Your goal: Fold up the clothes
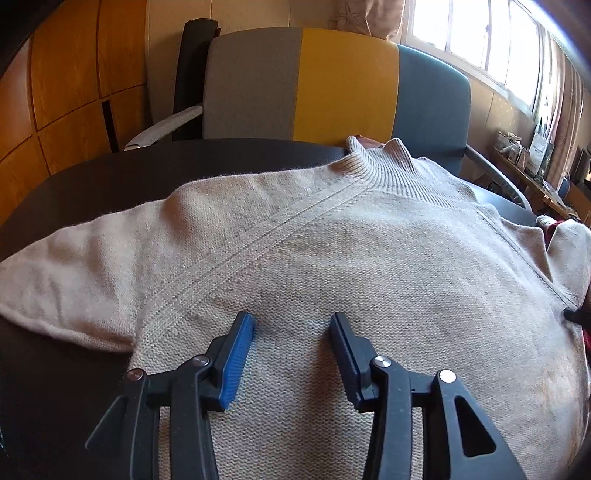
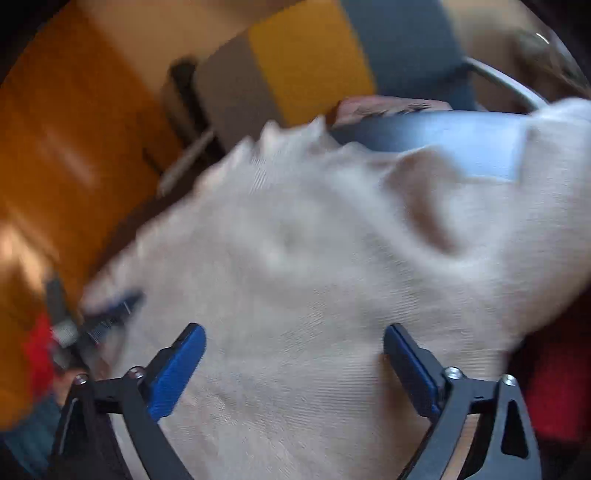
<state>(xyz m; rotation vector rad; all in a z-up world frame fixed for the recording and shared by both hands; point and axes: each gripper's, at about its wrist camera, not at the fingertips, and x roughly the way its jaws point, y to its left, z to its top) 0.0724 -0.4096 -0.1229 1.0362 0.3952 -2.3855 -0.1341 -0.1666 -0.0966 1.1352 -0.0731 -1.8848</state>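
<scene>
A beige knitted sweater (image 1: pixel 332 251) lies spread on a dark round table (image 1: pixel 110 173), with its ribbed collar (image 1: pixel 384 162) at the far edge and one sleeve (image 1: pixel 74 269) stretched out to the left. My left gripper (image 1: pixel 291 319) hovers low over the sweater's body, open, with the flat knit under its blue pads (image 1: pixel 240 350) and nothing pinched. The right wrist view is blurred. There the sweater (image 2: pixel 314 258) fills the middle, and my right gripper (image 2: pixel 293 330) stands wide open above it, holding nothing. A bunched fold (image 2: pixel 424 210) rises on the right.
Behind the table stands a chair (image 1: pixel 332 81) with grey, yellow and blue back panels and metal armrests. Wooden wall panels (image 1: pixel 66 74) are on the left, with a bright window (image 1: pixel 480 33) and a cluttered shelf (image 1: pixel 528 155) on the right. Something red (image 2: pixel 554 387) lies beside the sweater's right edge.
</scene>
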